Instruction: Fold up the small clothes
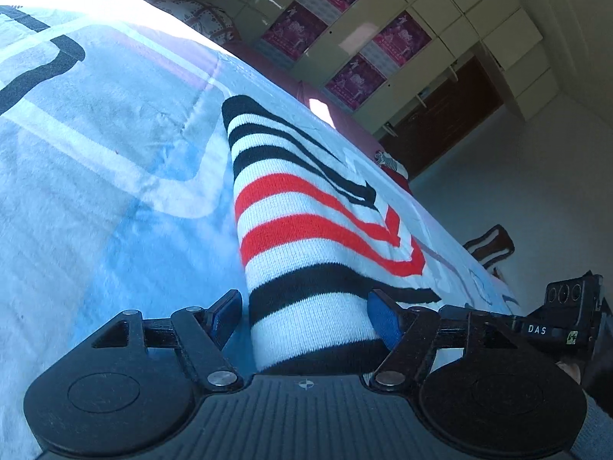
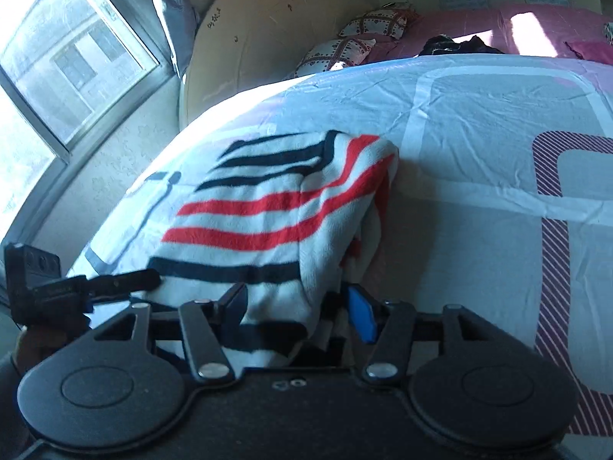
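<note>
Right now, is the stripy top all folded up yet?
Nearly, it seems. Done: the striped top lies doubled over on the bedsheet, one edge folded. In hand: its near edge sits between the open pads of the left claw and the right claw. Left: perhaps one more fold, then pulling clear.

Patterned bedsheet (image 2: 479,122), pillows (image 2: 379,25), window (image 2: 57,61)

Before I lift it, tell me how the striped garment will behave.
The striped garment is probably floppy: it drapes in soft folds over the bedspread. Likely light, being a thin knit. Its folded layers may slide apart unless both ends are gripped.
</note>
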`<state>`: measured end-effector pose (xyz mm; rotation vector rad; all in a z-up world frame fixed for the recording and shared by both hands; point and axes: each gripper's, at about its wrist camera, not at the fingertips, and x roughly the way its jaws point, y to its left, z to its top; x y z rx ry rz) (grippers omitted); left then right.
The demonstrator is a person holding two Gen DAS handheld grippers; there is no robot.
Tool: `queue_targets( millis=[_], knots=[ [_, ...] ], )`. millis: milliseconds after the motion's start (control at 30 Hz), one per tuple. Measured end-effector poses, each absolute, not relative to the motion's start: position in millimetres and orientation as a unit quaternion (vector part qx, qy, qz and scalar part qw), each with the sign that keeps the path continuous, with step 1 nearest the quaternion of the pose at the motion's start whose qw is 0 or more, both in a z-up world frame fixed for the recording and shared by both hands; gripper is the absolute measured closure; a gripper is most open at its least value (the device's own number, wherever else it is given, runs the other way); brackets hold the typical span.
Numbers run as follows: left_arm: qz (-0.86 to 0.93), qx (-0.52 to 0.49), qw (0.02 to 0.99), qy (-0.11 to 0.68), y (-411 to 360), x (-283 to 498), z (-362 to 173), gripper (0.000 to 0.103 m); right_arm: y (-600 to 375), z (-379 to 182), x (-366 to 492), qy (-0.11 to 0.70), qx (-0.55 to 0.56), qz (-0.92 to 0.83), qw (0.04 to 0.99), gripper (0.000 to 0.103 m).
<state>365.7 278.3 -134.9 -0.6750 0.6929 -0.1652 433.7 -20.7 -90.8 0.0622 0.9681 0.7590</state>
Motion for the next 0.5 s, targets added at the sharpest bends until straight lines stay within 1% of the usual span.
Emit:
queue_targets(
  millis=[33, 100, 133, 167, 233, 267, 333, 400, 467, 500],
  knots=[
    [-0.083, -0.326, 0.881, 0.333, 278.0, 358.5, -139.9, 0.032, -23.8, -97.2, 428.6, 0.454, 0.017, 0.347, 0.82, 0.051],
    [-0.076, -0.316, 0.887, 0.328, 274.6, 344.9, -141.2, 0.031, -36.4, -102.5, 429.0, 0.464, 0.059, 0.338, 0.817, 0.051],
    [-0.069, -0.317, 0.888, 0.327, 272.2, 336.6, -138.1, 0.031, -37.9, -98.3, 428.0, 0.463, 0.063, 0.331, 0.82, 0.053],
    [-0.061, -0.309, 0.892, 0.324, 269.6, 329.7, -133.6, 0.031, -37.1, -89.4, 424.2, 0.452, 0.058, 0.327, 0.828, 0.056],
    [-0.049, -0.283, 0.906, 0.312, 261.7, 316.4, -119.6, 0.031, -34.3, -65.4, 410.7, 0.411, 0.047, 0.33, 0.849, 0.07],
    [-0.042, -0.27, 0.914, 0.299, 257.7, 309.6, -111.2, 0.031, -30.3, -55.4, 405.4, 0.39, 0.04, 0.343, 0.853, 0.074],
    [-0.046, -0.245, 0.931, 0.267, 246.5, 304.0, -90.2, 0.032, -16.9, -46.7, 397.7, 0.362, 0.006, 0.361, 0.86, 0.091],
    [-0.065, -0.193, 0.945, 0.257, 226.8, 312.6, -70.4, 0.032, 4.0, -45.6, 391.1, 0.344, -0.031, 0.38, 0.858, 0.096],
    [-0.077, -0.137, 0.949, 0.274, 204.6, 322.3, -66.8, 0.033, 21.4, -49.0, 386.5, 0.343, -0.047, 0.397, 0.85, 0.097],
    [-0.083, -0.125, 0.946, 0.286, 195.8, 325.5, -68.6, 0.042, 29.9, -52.2, 382.3, 0.342, -0.061, 0.403, 0.847, 0.097]
  ],
)
